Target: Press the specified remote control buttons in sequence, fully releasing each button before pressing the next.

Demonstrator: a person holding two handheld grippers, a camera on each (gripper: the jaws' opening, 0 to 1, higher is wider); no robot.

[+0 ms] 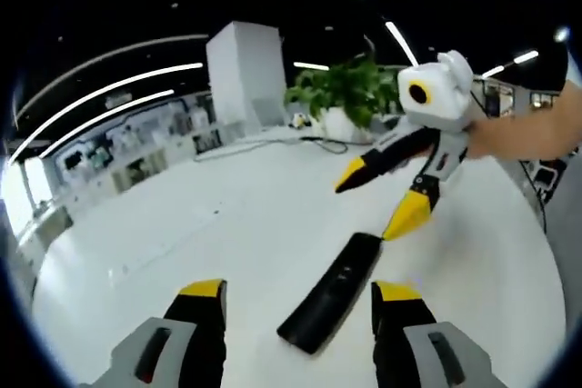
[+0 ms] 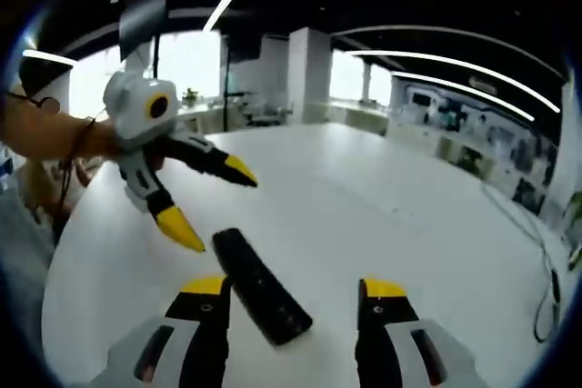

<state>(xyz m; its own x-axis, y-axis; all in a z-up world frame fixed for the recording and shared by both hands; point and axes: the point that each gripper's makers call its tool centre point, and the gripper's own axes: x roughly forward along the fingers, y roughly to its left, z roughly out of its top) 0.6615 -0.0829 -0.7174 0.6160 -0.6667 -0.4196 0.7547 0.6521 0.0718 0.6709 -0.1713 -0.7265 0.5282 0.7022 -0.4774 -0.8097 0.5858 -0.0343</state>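
Plainly, black remote (image 1: 331,293) flat on white table (image 1: 227,224), no legible writing; both grippers' fingers spread wide, holding nothing.

Remote control (image 1: 332,291) lies flat on the table (image 1: 227,224); potted plant (image 1: 350,97) stands at the table's far edge, well apart.

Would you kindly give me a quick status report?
Both hand-held grippers open: left, right. Remote flat on white table, untouched. Nothing in the way.

Nothing can be read: the remote control (image 1: 332,292) shows no legible marks, and no signs appear.
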